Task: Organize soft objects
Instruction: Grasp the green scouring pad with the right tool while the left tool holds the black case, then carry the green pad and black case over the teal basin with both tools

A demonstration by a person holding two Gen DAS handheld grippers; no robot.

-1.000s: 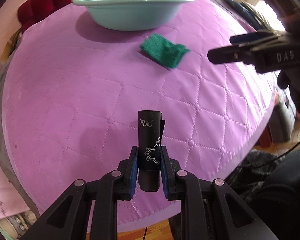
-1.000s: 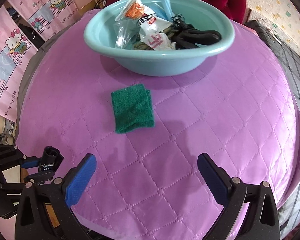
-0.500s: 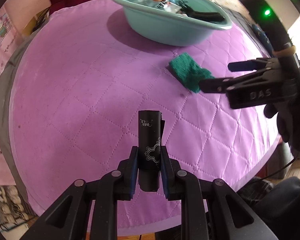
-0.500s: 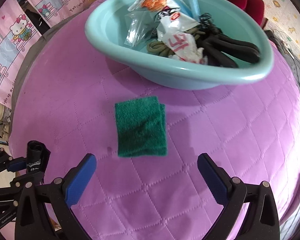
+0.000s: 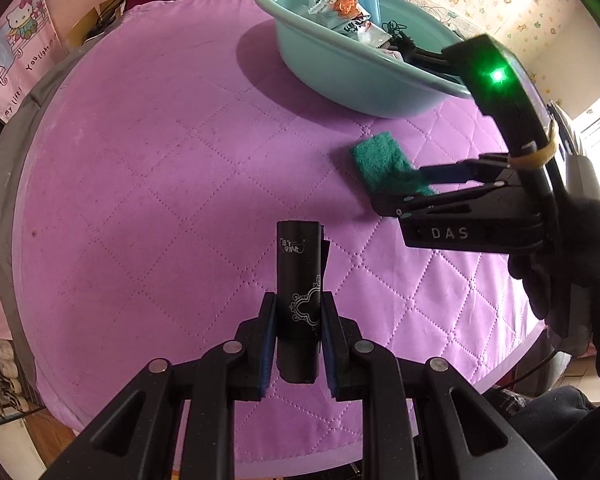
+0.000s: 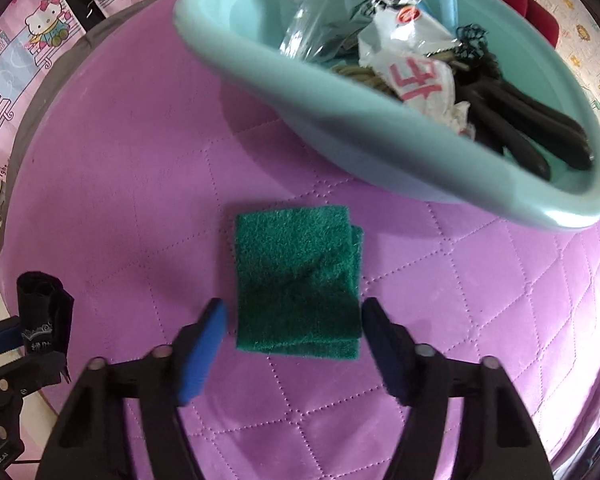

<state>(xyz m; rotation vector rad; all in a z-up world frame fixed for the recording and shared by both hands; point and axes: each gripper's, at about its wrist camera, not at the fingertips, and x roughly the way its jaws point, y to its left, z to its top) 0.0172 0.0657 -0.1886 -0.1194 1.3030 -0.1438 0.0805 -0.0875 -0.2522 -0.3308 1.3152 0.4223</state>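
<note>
Green scrub pad [image 5: 384, 168] flat on the quilted purple surface [image 5: 180, 160], just short of the teal basin [image 5: 340, 80]. Seen from the left wrist: right tool [image 5: 396, 192] now down at the pad's near edge, where a second ago hanging high and well clear off to the side. Blue-padded finger lying alongside the pad, dark lower finger in front of it; contact not readable from this angle. Left tool [image 5: 299, 332] clamped on a black printed tube [image 5: 299, 280], grip unchanged, tube upright between the pads.

Over to the right wrist view: pad [image 6: 296, 280] much larger in frame and lower than before, now sitting between the two fingers of the right tool [image 6: 294, 320]. Jaws closing, in from full spread, narrow gaps left on both sides, pads not yet pressing. Pad centred, folded, second layer peeking out on the right edge. Basin [image 6: 360, 136] close behind, already stuffed with packets and dark items. Reads as the pickup beginning, likely bound for the basin. Tube [image 6: 40, 312] at far left.
</note>
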